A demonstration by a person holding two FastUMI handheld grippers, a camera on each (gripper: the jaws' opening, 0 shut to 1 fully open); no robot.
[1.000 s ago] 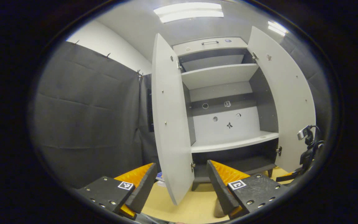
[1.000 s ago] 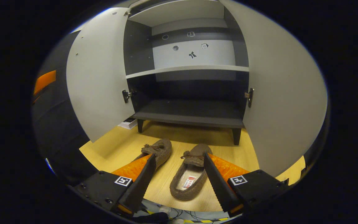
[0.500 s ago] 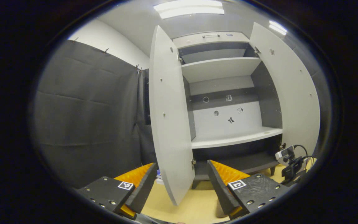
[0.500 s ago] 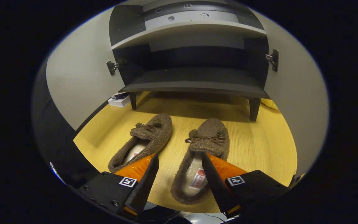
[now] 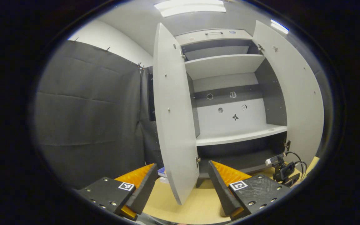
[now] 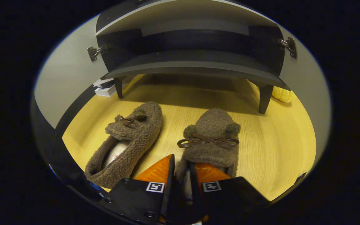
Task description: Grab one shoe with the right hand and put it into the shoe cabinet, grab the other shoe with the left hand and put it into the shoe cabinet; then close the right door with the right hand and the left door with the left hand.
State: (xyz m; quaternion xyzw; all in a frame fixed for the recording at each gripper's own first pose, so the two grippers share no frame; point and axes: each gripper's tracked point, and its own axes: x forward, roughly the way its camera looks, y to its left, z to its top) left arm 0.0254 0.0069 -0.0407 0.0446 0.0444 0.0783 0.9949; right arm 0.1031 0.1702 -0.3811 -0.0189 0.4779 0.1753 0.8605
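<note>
Two brown fuzzy shoes lie side by side on the yellow floor in the right gripper view, toes toward the cabinet. My right gripper (image 6: 181,163) is shut on the left rim of the right shoe (image 6: 212,131), one finger inside its opening and one outside. The left shoe (image 6: 127,140) lies free beside it. The shoe cabinet's dark bottom shelf (image 6: 192,65) stands just beyond the toes. My left gripper (image 5: 182,165) is held up, open and holding nothing, facing the cabinet's open left door (image 5: 173,118). The right door (image 5: 298,93) also stands open. The right gripper's rig (image 5: 281,170) shows low at the right.
The cabinet stands on short dark legs (image 6: 264,100). A white shelf (image 5: 239,136) sits above the dark bottom bay. A small white box (image 6: 105,89) lies by the left leg and a yellow object (image 6: 284,93) by the right one. Black cloth (image 5: 89,109) walls the left.
My right gripper has dropped down onto the right shoe and gone from open to shut on its rim. My left gripper has stayed open, shifting only slightly.
</note>
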